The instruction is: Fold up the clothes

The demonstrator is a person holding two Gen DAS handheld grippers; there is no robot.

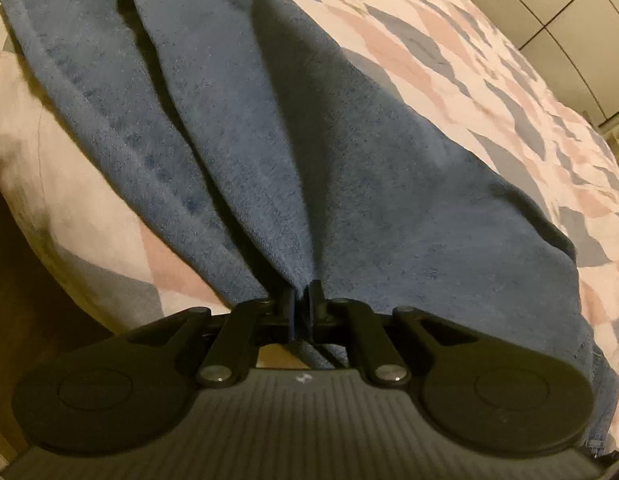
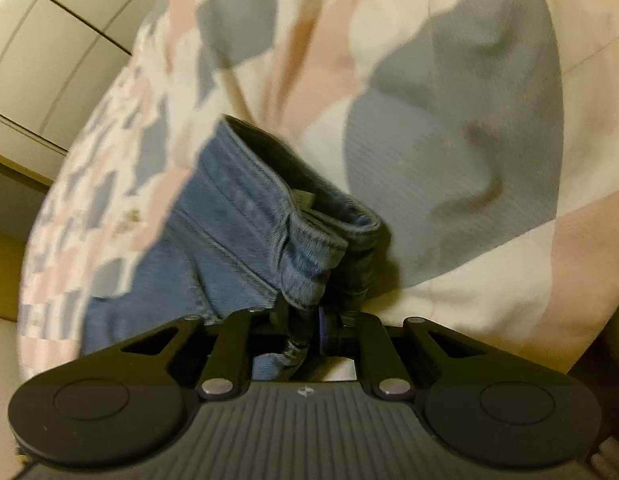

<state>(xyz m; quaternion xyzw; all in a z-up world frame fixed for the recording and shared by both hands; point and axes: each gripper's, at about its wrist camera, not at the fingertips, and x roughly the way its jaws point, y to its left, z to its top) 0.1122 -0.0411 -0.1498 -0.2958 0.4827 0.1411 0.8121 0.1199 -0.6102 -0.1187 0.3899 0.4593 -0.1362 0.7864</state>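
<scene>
A pair of blue jeans (image 1: 269, 140) lies stretched over the bed in the left wrist view, running away from me toward the top left. My left gripper (image 1: 303, 300) is shut on the near edge of the denim, which bunches into folds between the jaws. In the right wrist view the jeans (image 2: 229, 216) show a stitched hem or waistband with a small label. My right gripper (image 2: 305, 316) is shut on that thick denim edge, lifted a little off the cover.
The bed cover (image 1: 469, 72) has a pink, grey and cream patchwork print and fills most of both views. Pale cupboard doors (image 1: 549, 0) stand beyond the bed, also seen as cupboard doors (image 2: 37, 40) at left. The bed's edge drops off at the left (image 1: 13, 240).
</scene>
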